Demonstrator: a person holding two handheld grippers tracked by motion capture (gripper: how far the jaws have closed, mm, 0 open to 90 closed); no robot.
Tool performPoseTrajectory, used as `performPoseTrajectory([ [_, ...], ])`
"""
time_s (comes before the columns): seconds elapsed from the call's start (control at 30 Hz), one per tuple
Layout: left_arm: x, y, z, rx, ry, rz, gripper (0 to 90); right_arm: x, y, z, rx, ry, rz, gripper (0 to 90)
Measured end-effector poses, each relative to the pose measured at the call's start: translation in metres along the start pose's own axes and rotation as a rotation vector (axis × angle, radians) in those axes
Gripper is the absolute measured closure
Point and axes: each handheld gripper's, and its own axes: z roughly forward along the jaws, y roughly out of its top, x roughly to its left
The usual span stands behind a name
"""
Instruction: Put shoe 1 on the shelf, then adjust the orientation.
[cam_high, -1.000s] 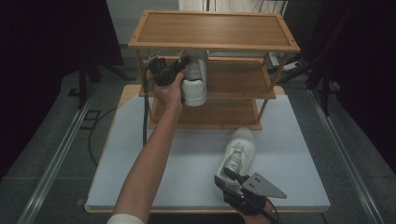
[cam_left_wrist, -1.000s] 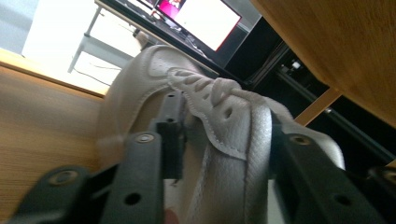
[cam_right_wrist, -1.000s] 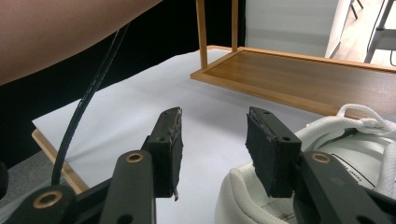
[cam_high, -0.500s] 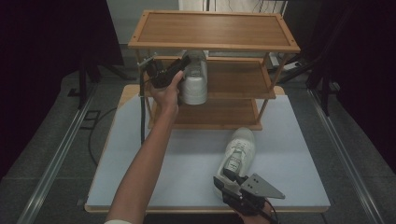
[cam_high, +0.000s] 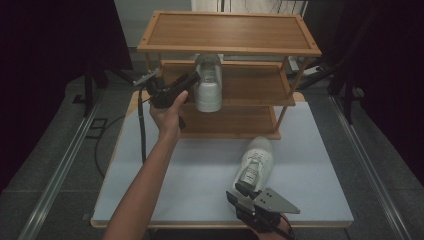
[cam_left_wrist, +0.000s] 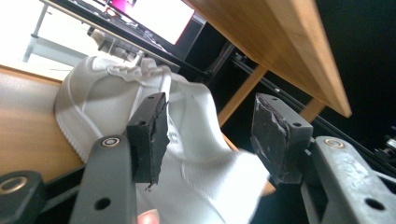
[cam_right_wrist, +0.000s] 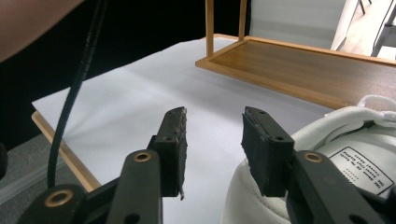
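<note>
From the high view I see my left gripper (cam_high: 192, 79) up at the middle shelf of the wooden rack (cam_high: 230, 49), just left of the white shoe on the shelf (cam_high: 208, 82); that shoe lies with its long axis running front to back, one end at the shelf's front edge toward me. The second white shoe (cam_high: 255, 162) lies on the white table (cam_high: 200, 180) in front of the rack, long axis slanting from near my right gripper (cam_high: 239, 194) up and away toward the rack, its opening at the near end. In the left gripper view the jaws have just been opening and stand wide apart, the shelf shoe (cam_left_wrist: 187, 135) behind and between them, neither pad pressing it; the rack's top board slants overhead. In the right gripper view the jaws have just been closing but stand apart with bare table between them; the table shoe's (cam_right_wrist: 336, 158) heel rim sits just beside the right-hand jaw, and its printed insole label is readable here.
</note>
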Motion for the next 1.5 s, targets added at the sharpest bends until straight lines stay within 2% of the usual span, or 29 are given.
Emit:
performPoseTrajectory([
  [0.07, -0.001, -0.004, -0.013, 0.02, -0.01, 0.013, 45.4, 0.0, -0.001, 0.002, 0.016, 0.003, -0.003, 66.1],
  [0.1, -0.001, -0.004, -0.013, 0.02, -0.01, 0.013, 45.3, 0.0, -0.002, 0.003, 0.021, 0.004, -0.003, 67.5],
  [0.13, -0.002, -0.007, -0.022, 0.028, -0.017, 0.013, 45.2, 0.0, -0.002, 0.004, 0.032, 0.006, -0.007, 69.1],
  [0.2, -0.002, -0.009, -0.028, 0.034, -0.024, 0.012, 45.1, 0.0, -0.003, 0.004, 0.041, 0.005, -0.009, 71.3],
  [0.3, 0.002, -0.016, -0.045, 0.08, -0.034, 0.0, 44.3, 0.002, -0.005, 0.009, 0.069, -0.015, -0.026, 84.4],
  [0.37, 0.004, -0.022, -0.055, 0.087, -0.026, 0.013, 44.0, 0.003, -0.008, 0.012, 0.076, -0.02, -0.025, 88.9],
  [0.5, 0.009, -0.031, -0.068, 0.1, -0.022, 0.017, 43.6, 0.002, -0.011, 0.017, 0.096, -0.024, -0.023, 89.3],
  [0.53, 0.012, -0.038, -0.076, 0.115, -0.022, 0.025, 43.6, 0.003, -0.011, 0.019, 0.096, -0.029, -0.03, 89.3],
  [0.67, 0.017, -0.05, -0.087, 0.138, -0.025, 0.01, 43.4, 0.005, -0.011, 0.024, 0.116, -0.044, -0.048, 89.2],
  [0.7, 0.018, -0.055, -0.091, 0.148, -0.02, 0.015, 43.3, 0.006, -0.012, 0.026, 0.119, -0.047, -0.05, 89.2],
  [0.73, 0.021, -0.066, -0.098, 0.179, -0.011, 0.027, 43.2, 0.007, -0.013, 0.029, 0.127, -0.058, -0.056, 89.3],
  [0.77, 0.021, -0.066, -0.098, 0.179, -0.011, 0.027, 42.8, 0.008, -0.013, 0.029, 0.134, -0.064, -0.065, 89.3],
  [0.8, 0.025, -0.079, -0.105, 0.213, 0.003, 0.038, 42.1, 0.009, -0.013, 0.029, 0.135, -0.073, -0.073, 89.3],
  [0.83, 0.025, -0.079, -0.105, 0.213, 0.003, 0.038, 41.8, 0.009, -0.013, 0.029, 0.135, -0.073, -0.073, 89.3],
  [0.87, 0.032, -0.092, -0.115, 0.225, 0.017, 0.03, 41.6, 0.01, -0.013, 0.028, 0.139, -0.083, -0.08, 89.3],
  [0.9, 0.032, -0.092, -0.115, 0.225, 0.017, 0.03, 41.5, 0.01, -0.013, 0.028, 0.139, -0.083, -0.08, 89.3],
  [0.97, 0.039, -0.109, -0.124, 0.231, 0.029, -0.007, 41.6, 0.009, -0.014, 0.026, 0.137, -0.084, -0.071, 89.3],
  [1.03, 0.049, -0.129, -0.129, 0.286, 0.036, -0.051, 41.5, 0.008, -0.016, 0.02, 0.138, -0.084, -0.066, 89.3],
  [1.17, 0.052, -0.134, -0.136, 0.295, 0.05, -0.039, 40.9, 0.006, -0.018, 0.012, 0.145, -0.094, -0.058, 89.3],
  [1.27, 0.056, -0.135, -0.141, 0.299, 0.055, -0.045, 40.7, 0.004, -0.021, 0.001, 0.146, -0.108, -0.047, 89.3],
  [1.3, 0.059, -0.135, -0.144, 0.294, 0.062, -0.059, 40.6, 0.001, -0.024, -0.008, 0.142, -0.114, -0.037, 89.3],
  [1.33, 0.059, -0.135, -0.144, 0.294, 0.062, -0.059, 40.6, 0.001, -0.024, -0.008, 0.142, -0.114, -0.037, 89.3],
  [1.4, 0.062, -0.137, -0.145, 0.3, 0.065, -0.066, 40.2, -0.006, -0.028, -0.021, 0.138, -0.125, -0.013, 89.3],
  [1.5, 0.064, -0.139, -0.146, 0.304, 0.07, -0.071, 40.1, -0.013, -0.031, -0.03, 0.133, -0.139, 0.001, 89.2],
])
